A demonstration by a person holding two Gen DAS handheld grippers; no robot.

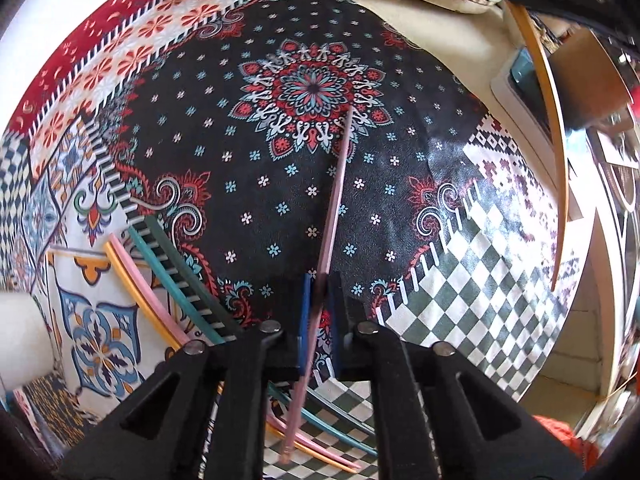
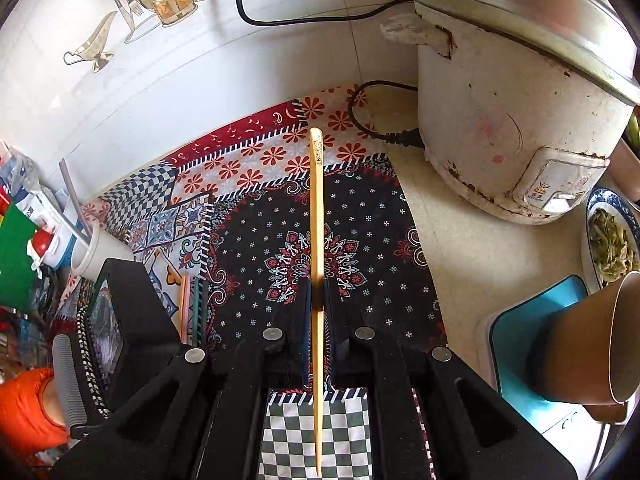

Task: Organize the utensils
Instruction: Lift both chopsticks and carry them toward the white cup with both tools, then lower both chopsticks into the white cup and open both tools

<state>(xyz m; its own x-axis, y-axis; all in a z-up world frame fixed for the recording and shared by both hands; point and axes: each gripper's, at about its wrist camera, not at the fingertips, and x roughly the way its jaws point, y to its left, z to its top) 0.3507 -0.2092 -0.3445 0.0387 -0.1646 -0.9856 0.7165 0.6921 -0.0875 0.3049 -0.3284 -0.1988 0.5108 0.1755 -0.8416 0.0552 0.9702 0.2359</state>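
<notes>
My left gripper (image 1: 320, 282) is shut on a pink chopstick (image 1: 340, 184), which runs up between its blue pads over the patterned cloth (image 1: 248, 152). My right gripper (image 2: 317, 286) is shut on a yellow chopstick (image 2: 316, 208) that points toward the wall. That yellow chopstick (image 1: 560, 184) also arcs down the right side of the left wrist view. Several loose chopsticks (image 1: 160, 264), pink, yellow, teal and dark green, lie side by side on the cloth to the left of the left gripper. The same loose chopsticks (image 2: 192, 300) show beside the left gripper's body (image 2: 124, 312) in the right wrist view.
A worn white rice cooker (image 2: 500, 100) with its black cable (image 2: 360, 120) stands at the back right. A brown cup (image 2: 580, 352) sits on a blue-topped box (image 2: 516, 340), with a plate (image 2: 590, 216) of greens behind it. A white cup (image 2: 96, 248) and clutter fill the left edge.
</notes>
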